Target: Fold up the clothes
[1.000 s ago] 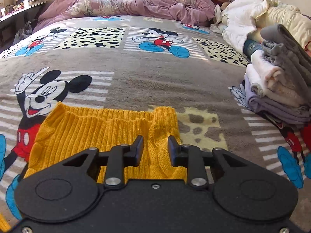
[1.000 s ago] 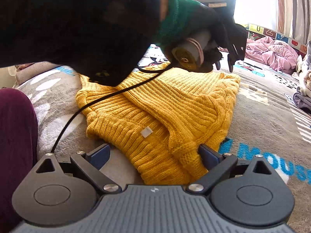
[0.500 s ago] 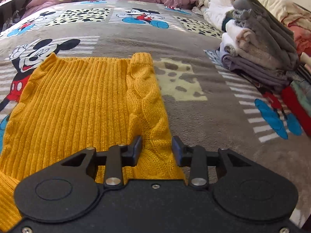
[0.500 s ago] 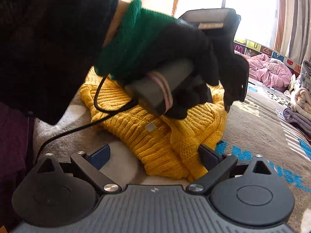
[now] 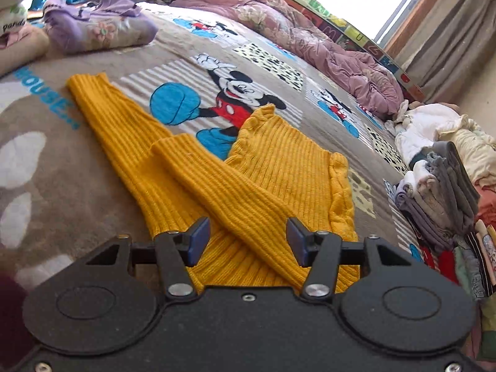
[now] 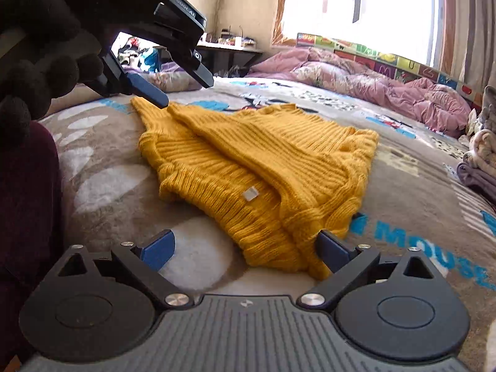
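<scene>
A yellow knit sweater (image 5: 279,167) lies flat on the Mickey Mouse blanket (image 5: 77,192), one sleeve (image 5: 223,183) folded diagonally across its body. My left gripper (image 5: 248,240) hovers over the sweater's near left part with its jaws opening; the knit lies beneath them and nothing is pinched. From the right wrist view, a black-gloved hand holds the left gripper (image 6: 183,90) above the sweater's (image 6: 263,161) far left corner. My right gripper (image 6: 246,248) stands wide open at the near hem, its right finger against the knit.
A stack of folded clothes (image 5: 440,198) sits at the bed's right edge. A pink duvet (image 5: 310,37) is bunched along the far side. A folded purple blanket (image 5: 96,28) lies at the far left. A maroon-clad leg (image 6: 28,201) is at the left.
The left gripper has swung left across the sweater and rolled, and its jaws have widened. A sleeve now lies laid across the sweater's body. The right gripper has stayed put.
</scene>
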Demonstrator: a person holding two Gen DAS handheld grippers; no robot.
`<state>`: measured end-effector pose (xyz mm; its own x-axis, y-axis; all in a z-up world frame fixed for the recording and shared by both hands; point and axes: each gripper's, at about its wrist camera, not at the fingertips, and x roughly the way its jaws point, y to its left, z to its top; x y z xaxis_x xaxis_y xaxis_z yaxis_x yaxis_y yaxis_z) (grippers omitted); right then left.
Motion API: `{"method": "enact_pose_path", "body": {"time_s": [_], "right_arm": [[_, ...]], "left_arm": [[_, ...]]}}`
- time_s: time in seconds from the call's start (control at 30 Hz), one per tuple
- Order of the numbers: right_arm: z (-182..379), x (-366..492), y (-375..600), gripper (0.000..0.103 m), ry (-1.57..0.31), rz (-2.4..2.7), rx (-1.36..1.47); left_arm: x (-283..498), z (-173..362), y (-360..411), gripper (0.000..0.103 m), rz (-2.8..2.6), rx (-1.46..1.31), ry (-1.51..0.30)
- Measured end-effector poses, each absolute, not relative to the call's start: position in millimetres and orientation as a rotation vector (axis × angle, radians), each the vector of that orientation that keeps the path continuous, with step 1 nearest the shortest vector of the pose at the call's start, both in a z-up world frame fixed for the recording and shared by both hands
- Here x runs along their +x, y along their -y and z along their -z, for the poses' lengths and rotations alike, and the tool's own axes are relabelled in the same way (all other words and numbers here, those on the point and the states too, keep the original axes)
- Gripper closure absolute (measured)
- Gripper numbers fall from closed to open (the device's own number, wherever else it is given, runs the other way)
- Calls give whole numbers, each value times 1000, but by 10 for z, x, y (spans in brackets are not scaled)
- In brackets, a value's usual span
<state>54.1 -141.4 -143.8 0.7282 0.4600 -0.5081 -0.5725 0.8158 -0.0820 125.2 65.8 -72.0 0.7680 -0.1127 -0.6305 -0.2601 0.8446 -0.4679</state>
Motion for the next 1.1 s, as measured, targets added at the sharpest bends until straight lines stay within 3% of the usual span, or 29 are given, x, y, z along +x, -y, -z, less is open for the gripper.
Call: {"method": "enact_pose_path", "body": {"time_s": [0.2,0.5,0.7,0.73,0.8,0.9,1.1], "right_arm": [[1327,323,1394,11,-468,-658,-195],[1126,304,1478,11,-312,-546,-180],[1201,498,1520,10,-334,-493,-144],[1223,514,1514,10,-340,-495,-145],[1261,520,1486,10,-349,-504,-157],[1297,530,1458,10,-354,-508,-173],[1298,566,1445,10,-358,-510,-164]], "left_arm": [[1237,961,-790,50,-83,-693,-729],[1279,1085,-964,50,-70,-834,-654],[1467,1147,-1011,51,-105,-824,-600],[1496,1164,-1030,53,-110,-827,-589],[1554,1199,-1069,72,-119,-832,-569],[1620,1150,-1047,86,-79,-811,-559],[1780,650,-626,94,85,-656,-475]]}}
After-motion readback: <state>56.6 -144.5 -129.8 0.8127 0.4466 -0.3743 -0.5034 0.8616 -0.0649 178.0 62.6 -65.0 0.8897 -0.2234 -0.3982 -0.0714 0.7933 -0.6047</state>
